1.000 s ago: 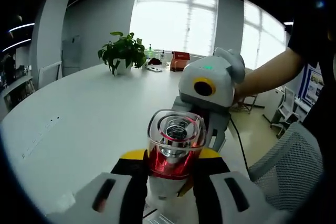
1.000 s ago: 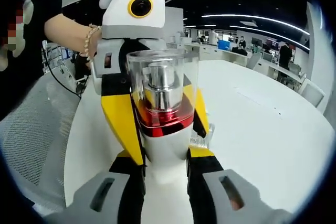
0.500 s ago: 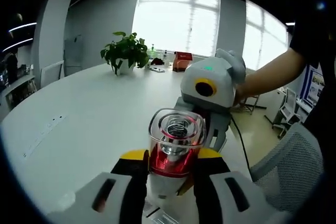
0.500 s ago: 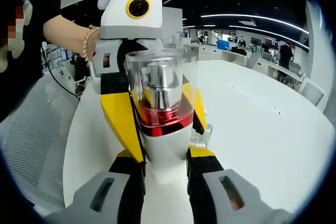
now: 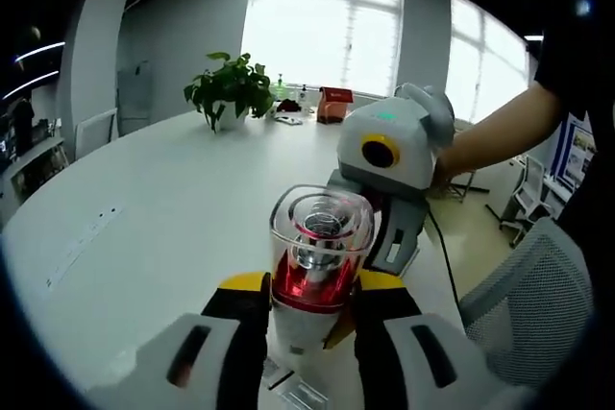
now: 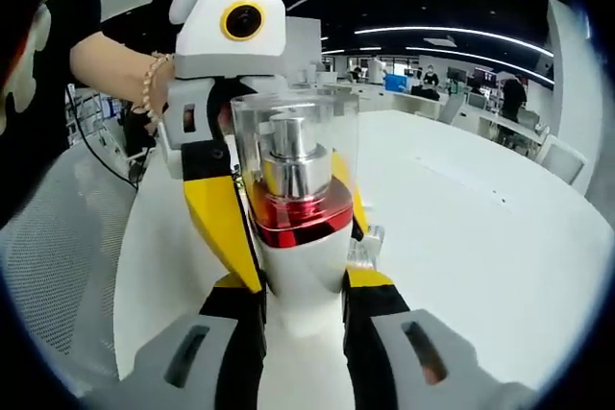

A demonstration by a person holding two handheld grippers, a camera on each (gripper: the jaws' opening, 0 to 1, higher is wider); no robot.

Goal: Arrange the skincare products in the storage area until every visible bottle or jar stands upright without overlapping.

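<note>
Gripping a glossy clear-capped bottle [image 5: 312, 280], both tools [image 6: 303, 309] clamp.

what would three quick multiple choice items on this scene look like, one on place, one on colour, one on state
1. Where is the potted plant?
A. on the far part of the white table
B. on the floor
C. on a chair

2. What colour is the band under the bottle's clear cap?
A. blue
B. red
C. green

3. How is the bottle held?
A. lying loose on the table
B. by one gripper
C. between the jaws of both grippers

Answers:
1 A, it stands on the table near the windows.
2 B, a shiny red band shows below the cap.
3 C, the left gripper and right gripper both close on its white body.
</note>
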